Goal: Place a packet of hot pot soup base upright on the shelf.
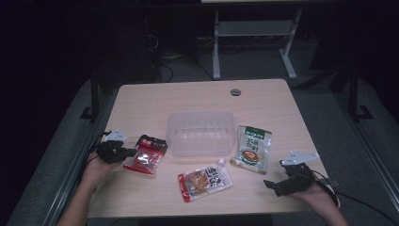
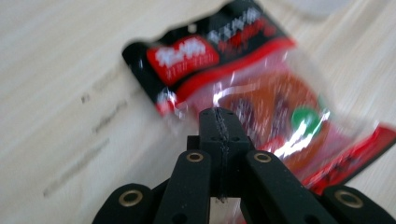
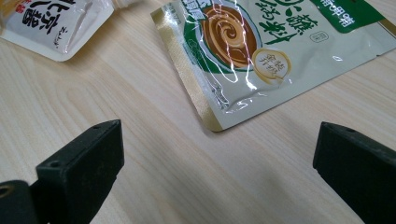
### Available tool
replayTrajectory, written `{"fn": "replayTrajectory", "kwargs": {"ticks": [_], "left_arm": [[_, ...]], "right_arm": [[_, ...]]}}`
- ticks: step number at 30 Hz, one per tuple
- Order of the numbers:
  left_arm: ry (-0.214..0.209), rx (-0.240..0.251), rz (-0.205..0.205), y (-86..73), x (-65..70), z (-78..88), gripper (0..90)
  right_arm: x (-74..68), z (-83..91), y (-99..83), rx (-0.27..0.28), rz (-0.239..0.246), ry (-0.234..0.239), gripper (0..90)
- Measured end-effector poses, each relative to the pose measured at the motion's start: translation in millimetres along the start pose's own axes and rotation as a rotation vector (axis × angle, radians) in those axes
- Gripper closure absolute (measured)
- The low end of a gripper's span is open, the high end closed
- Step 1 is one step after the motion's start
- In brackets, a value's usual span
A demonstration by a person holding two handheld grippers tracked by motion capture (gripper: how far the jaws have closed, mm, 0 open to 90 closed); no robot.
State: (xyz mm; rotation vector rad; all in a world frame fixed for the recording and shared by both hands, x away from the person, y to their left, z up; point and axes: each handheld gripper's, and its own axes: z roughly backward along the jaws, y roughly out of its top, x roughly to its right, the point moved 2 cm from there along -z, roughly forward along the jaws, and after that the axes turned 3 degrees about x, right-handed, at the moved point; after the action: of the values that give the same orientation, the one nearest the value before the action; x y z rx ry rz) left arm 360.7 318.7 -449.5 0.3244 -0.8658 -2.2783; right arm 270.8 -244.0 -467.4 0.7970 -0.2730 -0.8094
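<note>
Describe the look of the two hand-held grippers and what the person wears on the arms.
Both hand-held grippers, left and right, are matte black linkages with brass-coloured pivot rivets, each topped by a grey three-cornered plate. A dark cable trails from each. The forearms are bare, with no sleeves visible.

In the left gripper view the red sauce packet (image 2: 261, 88) is smeared by motion blur, its print unreadable, and the closed jaws of the left gripper (image 2: 219, 122) cover its near edge. In the right gripper view the green seasoning packet (image 3: 261, 51) is cut off at the top edge, as is the white pouch (image 3: 51, 23) left of it.
</note>
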Motion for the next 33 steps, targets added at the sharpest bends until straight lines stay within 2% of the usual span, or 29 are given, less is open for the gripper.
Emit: {"fn": "replayTrajectory", "kwargs": {"ticks": [2, 5, 8, 9, 10, 11, 16, 17, 18, 19, 22, 23, 24, 25, 26, 27, 28, 29, 33], "left_arm": [[0.01, 0.013, 0.014, 10.1, 1.3, -2.8, 89.8], [-0.001, 0.014, 0.007, 25.2, 5.0, -13.5, 89.8], [-0.005, 0.01, 0.001, 30.7, 8.4, -20.8, 89.8], [-0.013, -0.008, 0.0, 33.0, 10.2, -28.9, 89.8], [-0.013, -0.008, 0.0, 33.0, 10.2, -28.9, 89.8], [-0.018, -0.04, -0.006, 32.0, 12.1, -33.2, 89.8], [-0.043, -0.047, -0.004, 30.2, 16.2, -32.3, 89.9], [-0.062, -0.036, 0.003, 26.8, 18.6, -30.9, 89.9], [-0.062, -0.036, 0.003, 26.8, 18.6, -30.9, 89.9], [-0.082, -0.035, 0.006, 23.3, 20.0, -27.9, 89.9], [-0.086, -0.041, -0.001, 20.0, 21.9, -24.0, 89.9], [-0.108, -0.045, -0.005, 15.7, 24.9, -20.1, 89.9], [-0.108, -0.045, -0.005, 15.7, 24.9, -20.1, 89.9], [-0.13, -0.045, -0.018, 11.9, 29.3, -16.6, 89.9], [-0.13, -0.045, -0.018, 11.9, 29.3, -16.6, 89.8], [-0.152, -0.041, -0.029, 7.3, 37.1, -13.2, 89.8], [-0.152, -0.041, -0.029, 7.3, 37.1, -13.2, 89.8], [-0.169, -0.049, -0.045, 3.9, 43.8, -10.3, 89.8], [-0.174, -0.051, -0.059, 0.5, 53.4, -8.4, 89.8]], "right_arm": [[-0.1, -0.1, 0.5, -0.005, 0.004, 0.002, 1.8], [-0.1, -0.6, 0.0, -0.011, 0.001, 0.0, 1.7], [0.1, -0.2, -0.5, -0.006, -0.004, 0.001, 1.8], [0.9, 0.4, -1.1, -0.007, -0.004, -0.001, 1.8], [1.1, 0.6, -1.4, -0.008, -0.004, -0.002, 1.8], [1.2, 0.6, -1.6, -0.007, -0.003, -0.002, 1.8], [0.8, 0.9, -1.8, -0.01, -0.005, 0.0, 1.8], [0.4, 0.5, -1.8, -0.01, -0.006, 0.001, 1.8], [0.4, 0.5, -1.8, -0.01, -0.006, 0.001, 1.8], [0.0, 0.3, -1.4, -0.011, -0.005, 0.003, 1.8], [-0.3, 0.0, -1.3, -0.008, -0.001, 0.004, 1.8], [-0.3, -0.2, -1.3, -0.007, 0.002, 0.004, 1.8], [-0.3, -0.2, -1.3, -0.007, 0.001, 0.004, 1.8], [-0.1, -0.4, -1.2, -0.005, 0.005, 0.004, 1.8], [-0.1, -0.4, -1.2, -0.005, 0.005, 0.004, 1.8], [-0.1, -0.6, -1.0, -0.006, 0.005, 0.004, 1.8], [-0.1, -0.6, -1.0, -0.006, 0.005, 0.004, 1.8], [-1.0, -0.7, -0.8, -0.012, -0.003, 0.003, 1.8], [-1.3, -1.3, -0.4, -0.013, 0.006, 0.005, 1.8]]}}
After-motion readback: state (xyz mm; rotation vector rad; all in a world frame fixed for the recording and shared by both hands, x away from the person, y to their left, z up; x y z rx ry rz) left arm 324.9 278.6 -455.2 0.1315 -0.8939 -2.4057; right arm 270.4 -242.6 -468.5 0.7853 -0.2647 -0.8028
